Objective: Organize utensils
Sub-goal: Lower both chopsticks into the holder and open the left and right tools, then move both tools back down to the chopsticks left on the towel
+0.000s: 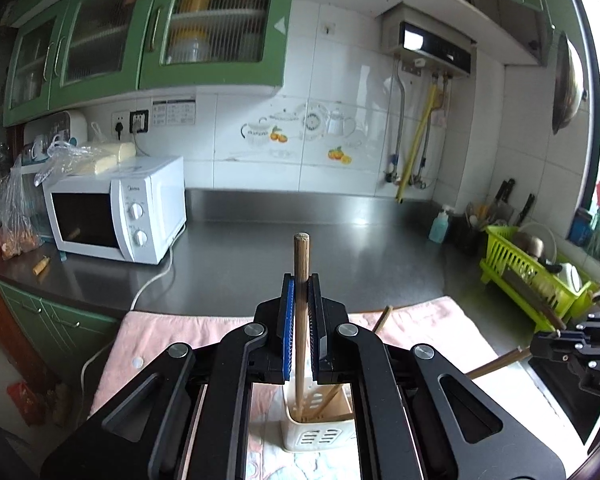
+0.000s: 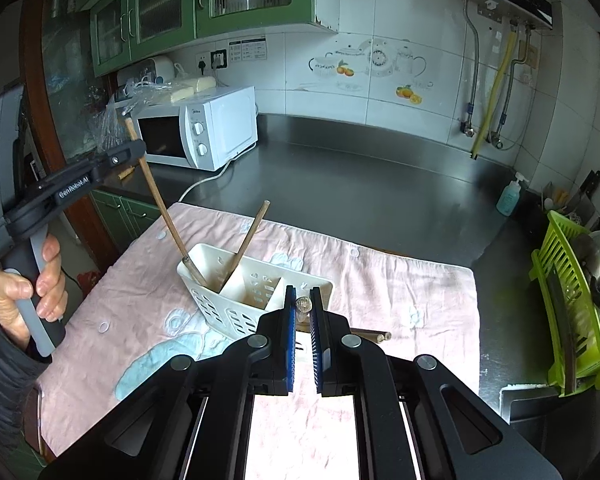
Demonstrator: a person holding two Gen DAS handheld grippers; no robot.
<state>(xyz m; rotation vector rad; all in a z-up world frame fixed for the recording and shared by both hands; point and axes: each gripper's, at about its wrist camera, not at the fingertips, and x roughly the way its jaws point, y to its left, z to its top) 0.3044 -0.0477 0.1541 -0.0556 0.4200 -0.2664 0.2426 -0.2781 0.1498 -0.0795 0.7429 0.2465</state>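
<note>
My left gripper (image 1: 301, 284) is shut on a wooden chopstick (image 1: 300, 264) that stands nearly upright, its lower end inside the white utensil holder (image 1: 320, 436). In the right wrist view that gripper (image 2: 134, 150) holds the stick (image 2: 156, 196) slanted, tip in the holder's (image 2: 260, 292) left compartment. A second chopstick (image 2: 252, 232) leans in the same compartment. My right gripper (image 2: 303, 294) is shut on another chopstick (image 2: 303, 305), seen end-on just in front of the holder. The right gripper (image 1: 548, 342) appears at the right edge with its stick (image 1: 496, 364). One more chopstick (image 2: 372, 335) lies on the pink cloth (image 2: 400, 292).
The cloth lies on a steel counter (image 2: 360, 184). A white microwave (image 2: 204, 132) with its cable stands at the back left. A green dish rack (image 2: 560, 312), knives and a soap bottle (image 2: 509, 196) are at the right, next to a sink edge (image 2: 524, 396). A hand (image 2: 24, 292) grips the left gripper's handle.
</note>
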